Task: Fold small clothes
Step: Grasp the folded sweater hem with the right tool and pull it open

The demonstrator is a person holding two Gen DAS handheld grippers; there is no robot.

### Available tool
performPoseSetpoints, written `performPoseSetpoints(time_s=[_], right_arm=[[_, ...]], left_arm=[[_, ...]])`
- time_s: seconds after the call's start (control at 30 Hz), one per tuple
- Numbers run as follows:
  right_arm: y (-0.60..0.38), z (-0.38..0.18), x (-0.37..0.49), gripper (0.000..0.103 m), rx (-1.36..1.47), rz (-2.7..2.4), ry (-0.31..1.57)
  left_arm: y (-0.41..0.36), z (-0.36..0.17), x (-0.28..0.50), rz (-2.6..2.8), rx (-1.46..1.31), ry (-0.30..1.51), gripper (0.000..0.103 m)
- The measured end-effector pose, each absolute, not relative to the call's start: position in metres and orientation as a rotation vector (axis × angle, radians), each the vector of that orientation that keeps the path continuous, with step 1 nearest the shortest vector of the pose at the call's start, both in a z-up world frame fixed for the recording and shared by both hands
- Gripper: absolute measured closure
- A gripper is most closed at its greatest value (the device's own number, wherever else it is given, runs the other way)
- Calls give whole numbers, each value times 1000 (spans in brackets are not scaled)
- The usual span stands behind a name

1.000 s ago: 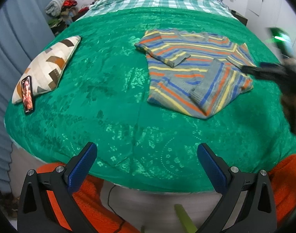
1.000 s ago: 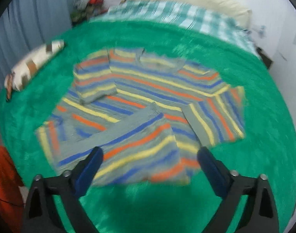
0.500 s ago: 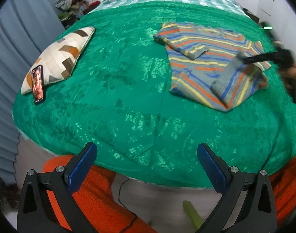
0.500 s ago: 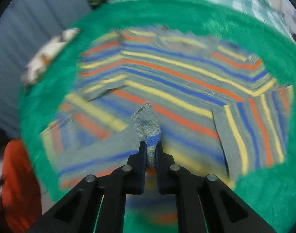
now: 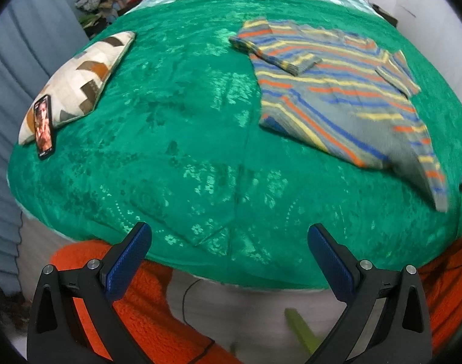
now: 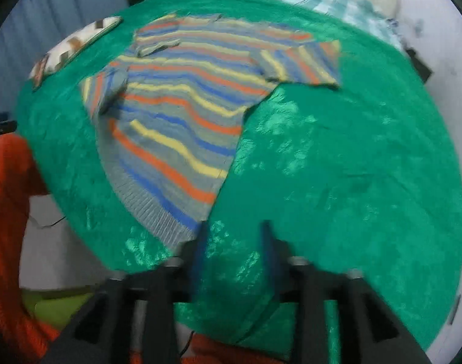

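Striped sweater (image 6: 182,121) lies flat on the green bedspread (image 6: 337,157) of the bed, toward its near edge. Right gripper (image 6: 234,254): fingers partly apart and opening, nothing between them, only bedspread showing in the gap; the sweater's ribbed hem lies just beside the left finger. Left gripper (image 5: 229,261): fingers wide, empty, held above the bed's near edge, well apart from the sweater (image 5: 337,91). A patterned cushion (image 5: 79,79) lies at the left side with a phone (image 5: 43,126) propped against it. Orange sleeves (image 5: 146,309) show below the bed edge.
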State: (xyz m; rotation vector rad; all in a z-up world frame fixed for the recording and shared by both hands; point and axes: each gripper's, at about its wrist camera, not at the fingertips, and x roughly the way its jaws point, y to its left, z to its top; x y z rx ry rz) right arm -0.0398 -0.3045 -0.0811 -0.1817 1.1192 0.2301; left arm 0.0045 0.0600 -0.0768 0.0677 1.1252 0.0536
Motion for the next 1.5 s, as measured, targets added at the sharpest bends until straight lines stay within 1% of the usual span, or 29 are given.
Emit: performPoseSetpoints(time_s=[0.07,0.17,0.2,0.27,0.33,0.43,0.47,0.53,0.67,0.77,0.8,0.87,0.97,1.0,1.07,1.13,1.2,1.3,1.33,1.37,1.4,1.47,1.5], right_arm=[[-286,-69,-33,52,-146,261,1066],[-233,-59,2,52,1,421,1033],[-212,-60,17,50,56,487,1031],[-177,-72,50,48,139,559,1051],[-155,-97,91,48,205,527,1096],[-134,-143,123,50,274,514,1249],[-123,-145,119,50,267,560,1271],[-95,-132,84,50,183,774,1268],[-63,-113,-21,50,21,1135,1341],[-75,-110,-68,50,-67,1087,1337],[-88,-107,-72,50,-49,1038,1327],[-118,-99,-67,50,30,914,1285],[-219,-78,-57,48,297,565,1143],[-244,-73,-53,45,346,473,1114],[-292,-74,-55,45,371,233,1088],[-318,-77,-60,45,330,88,1111],[-327,-78,-64,45,329,55,1107],[-313,-80,-70,45,362,66,1101],[-301,-84,-69,45,366,78,1099],[-302,-88,-68,45,366,91,1096],[-297,-89,-69,45,352,100,1091],[-292,-82,-76,45,307,104,1078],[-293,-84,-75,45,294,102,1074]], left_arm=[[67,-74,5,64,34,1115,0],[72,-74,6,77,3,1116,0],[72,-74,6,74,-5,1119,0],[70,-71,3,60,-16,1115,0],[70,-66,-2,54,-13,1096,0],[76,-62,-10,61,-14,1079,0],[80,-62,-12,67,-18,1078,0],[90,-64,-15,77,-25,1074,0],[107,-83,-10,81,-38,1111,0],[107,-94,7,45,-81,1124,1],[105,-97,13,25,-101,1132,1],[95,-108,32,-47,-154,1167,1],[75,-124,54,-126,-206,1206,1],[66,-128,59,-158,-220,1222,1],[45,-134,67,-217,-236,1252,1],[17,-129,72,-269,-204,1236,1],[-4,-127,81,-243,-127,1211,1],[-32,-140,94,-83,104,1189,1],[-37,-149,95,-27,183,1195,3],[-36,-158,94,11,234,1213,16],[-27,-162,90,11,230,1236,24],[7,-152,79,18,127,1246,45],[29,-142,70,53,81,1231,51]])
